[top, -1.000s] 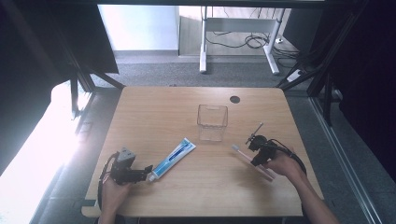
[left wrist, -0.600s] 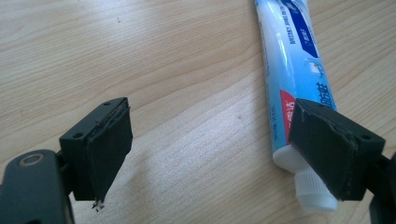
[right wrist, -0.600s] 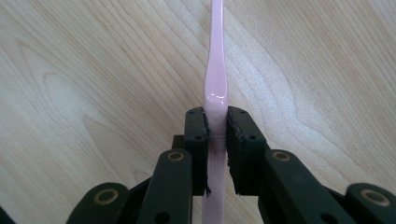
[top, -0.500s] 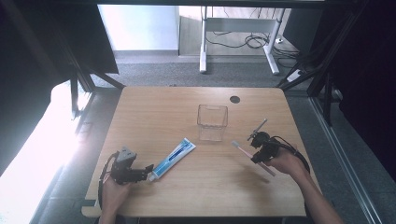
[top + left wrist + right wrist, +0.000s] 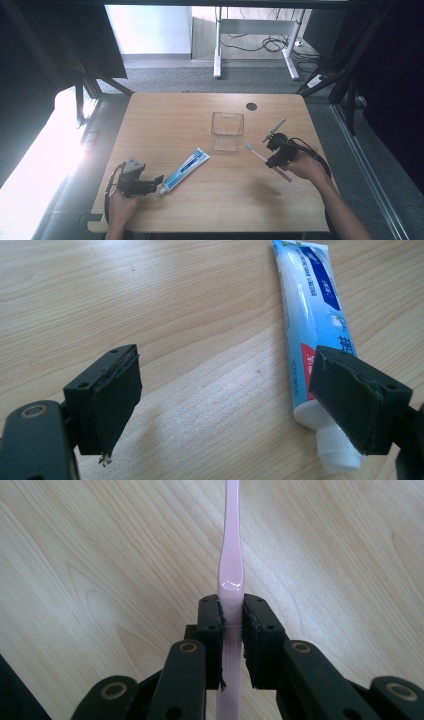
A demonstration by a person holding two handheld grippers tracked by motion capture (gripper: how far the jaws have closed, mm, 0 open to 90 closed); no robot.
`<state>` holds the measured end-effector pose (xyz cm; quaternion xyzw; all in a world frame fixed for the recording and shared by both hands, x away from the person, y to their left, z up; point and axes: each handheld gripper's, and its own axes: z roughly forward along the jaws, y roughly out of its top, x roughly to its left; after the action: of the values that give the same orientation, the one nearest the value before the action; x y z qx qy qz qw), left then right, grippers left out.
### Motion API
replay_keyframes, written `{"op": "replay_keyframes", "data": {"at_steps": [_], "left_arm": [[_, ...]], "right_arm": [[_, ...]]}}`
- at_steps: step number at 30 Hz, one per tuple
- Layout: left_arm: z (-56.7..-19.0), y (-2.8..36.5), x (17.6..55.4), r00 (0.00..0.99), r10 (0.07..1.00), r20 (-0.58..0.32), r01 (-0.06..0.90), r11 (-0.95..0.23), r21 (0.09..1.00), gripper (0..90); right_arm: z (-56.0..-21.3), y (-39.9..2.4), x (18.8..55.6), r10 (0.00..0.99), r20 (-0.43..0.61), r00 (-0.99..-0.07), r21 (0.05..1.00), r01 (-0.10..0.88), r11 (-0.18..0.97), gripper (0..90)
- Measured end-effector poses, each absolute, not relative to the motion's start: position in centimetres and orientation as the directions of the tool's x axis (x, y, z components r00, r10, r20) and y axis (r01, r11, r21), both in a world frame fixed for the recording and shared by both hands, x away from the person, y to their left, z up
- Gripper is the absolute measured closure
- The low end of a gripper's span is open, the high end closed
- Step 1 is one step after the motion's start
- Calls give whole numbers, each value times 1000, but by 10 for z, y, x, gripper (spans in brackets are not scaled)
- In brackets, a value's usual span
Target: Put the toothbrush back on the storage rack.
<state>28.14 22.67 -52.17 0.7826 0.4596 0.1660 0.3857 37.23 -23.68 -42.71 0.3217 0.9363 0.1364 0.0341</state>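
Observation:
My right gripper (image 5: pixel 272 159) is shut on a pink toothbrush (image 5: pixel 260 156) and holds it off the table, bristle end toward a clear square cup (image 5: pixel 227 131). In the right gripper view the pads (image 5: pixel 216 630) clamp the pink toothbrush handle (image 5: pixel 231 570), which runs straight up the picture. A blue and white toothpaste tube (image 5: pixel 186 170) lies at the front left. My left gripper (image 5: pixel 156 182) rests open by its white cap. In the left gripper view the tube (image 5: pixel 312 315) lies by the right jaw, and the left gripper (image 5: pixel 240 405) has bare wood between its jaws.
The wooden table (image 5: pixel 165 120) has a dark round hole (image 5: pixel 251 106) near its back right. Beyond the far edge stand a desk's white legs (image 5: pixel 218 45) and cables on the floor. Black frame bars (image 5: pixel 345 75) flank the table.
My right gripper has risen with the toothbrush and drawn a little toward the cup. The left gripper and the toothpaste tube have stayed where they were.

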Motion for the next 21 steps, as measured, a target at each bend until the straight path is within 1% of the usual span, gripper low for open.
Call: {"op": "replay_keyframes", "data": {"at_steps": [21], "left_arm": [[-521, 226, 281, 528, 844, -94, 591, -286, 754, 139]], "right_arm": [[-398, -220, 388, 612, 33, -790, 327, 587, 741, 791]]}}
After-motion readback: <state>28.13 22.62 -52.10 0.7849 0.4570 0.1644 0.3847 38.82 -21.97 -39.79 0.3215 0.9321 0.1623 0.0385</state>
